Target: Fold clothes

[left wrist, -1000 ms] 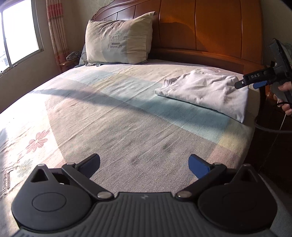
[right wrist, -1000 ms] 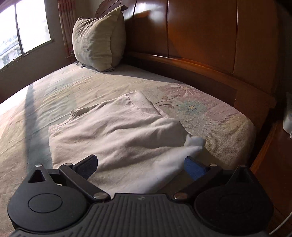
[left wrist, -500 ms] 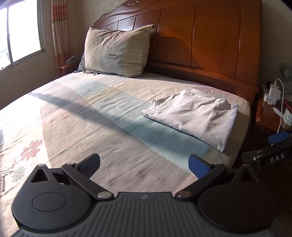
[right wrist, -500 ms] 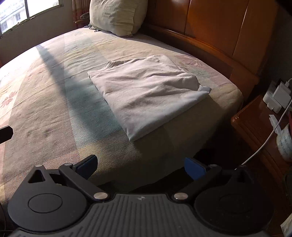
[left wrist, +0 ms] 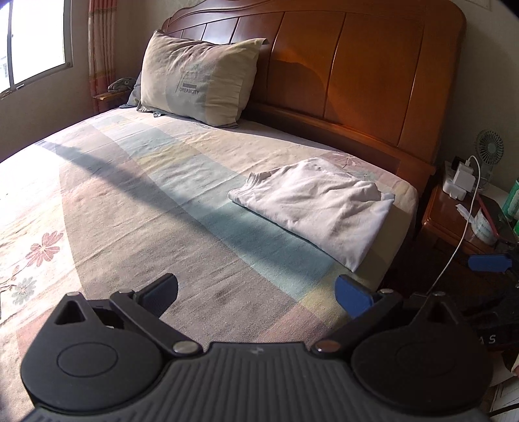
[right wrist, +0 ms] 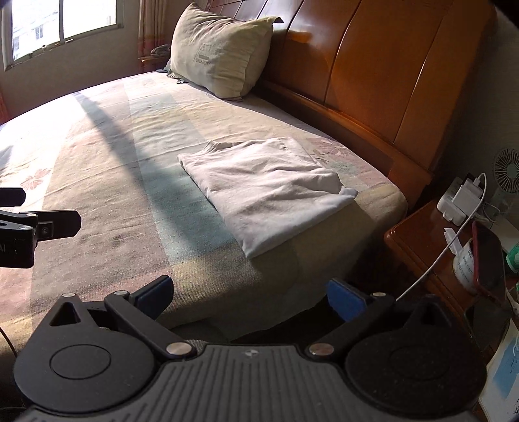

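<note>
A folded white shirt (left wrist: 316, 203) lies flat near the right edge of the bed, close to the headboard; the right wrist view shows the same shirt (right wrist: 266, 188). My left gripper (left wrist: 256, 292) hangs open over the bedsheet, well short of the shirt, with nothing between its blue pads. My right gripper (right wrist: 248, 293) is open and empty too, held off the bed's side edge. The right gripper's fingers (left wrist: 489, 263) show at the far right of the left wrist view. The left gripper's fingers (right wrist: 55, 224) show at the left of the right wrist view.
A pillow (left wrist: 198, 78) leans on the wooden headboard (left wrist: 356, 71). A bedside table (right wrist: 431, 246) to the right holds a charger with a white cable (right wrist: 460, 198), a phone (right wrist: 489, 259), a cup and a small fan (right wrist: 507, 170). A window (right wrist: 61, 22) is at the left.
Both grippers have pulled back from the shirt, which now lies alone on the bed. The right gripper has drawn away from over the shirt to beyond the bed's edge.
</note>
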Demonstrator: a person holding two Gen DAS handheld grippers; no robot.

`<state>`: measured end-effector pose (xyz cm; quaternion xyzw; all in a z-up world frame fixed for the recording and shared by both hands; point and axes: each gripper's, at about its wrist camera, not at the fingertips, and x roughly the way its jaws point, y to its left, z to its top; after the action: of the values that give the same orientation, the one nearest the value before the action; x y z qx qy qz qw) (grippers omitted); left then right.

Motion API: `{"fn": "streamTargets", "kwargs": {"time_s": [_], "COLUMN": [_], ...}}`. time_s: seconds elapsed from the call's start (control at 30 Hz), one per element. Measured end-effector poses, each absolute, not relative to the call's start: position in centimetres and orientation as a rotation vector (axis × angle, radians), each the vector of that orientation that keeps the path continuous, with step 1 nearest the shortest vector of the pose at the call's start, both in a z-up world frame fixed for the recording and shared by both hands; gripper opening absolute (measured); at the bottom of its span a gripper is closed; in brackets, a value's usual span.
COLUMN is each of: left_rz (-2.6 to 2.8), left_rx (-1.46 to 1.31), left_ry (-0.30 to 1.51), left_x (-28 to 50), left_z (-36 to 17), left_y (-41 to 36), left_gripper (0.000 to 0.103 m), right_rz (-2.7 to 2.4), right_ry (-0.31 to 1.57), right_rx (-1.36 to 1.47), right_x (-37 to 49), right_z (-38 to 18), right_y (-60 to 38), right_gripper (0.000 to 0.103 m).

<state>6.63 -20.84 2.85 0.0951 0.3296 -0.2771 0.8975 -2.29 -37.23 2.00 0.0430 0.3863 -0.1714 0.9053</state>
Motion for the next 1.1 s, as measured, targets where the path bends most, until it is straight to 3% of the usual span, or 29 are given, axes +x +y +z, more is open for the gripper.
{"fn": "streamTargets", "kwargs": {"time_s": [1.1], "left_rz": [-0.563], "left_rx": [0.246], "left_ry": [0.712], "left_x": [4.3], "left_z": [2.6], "left_y": [-21.0], "left_gripper": [0.102], "right_rz": [-0.347], "right_ry": [0.764], "right_rx": [0.103], "right_x": [-4.4], "right_z": [2.4], "right_y": [-37.0], "right_gripper": [0.103]}}
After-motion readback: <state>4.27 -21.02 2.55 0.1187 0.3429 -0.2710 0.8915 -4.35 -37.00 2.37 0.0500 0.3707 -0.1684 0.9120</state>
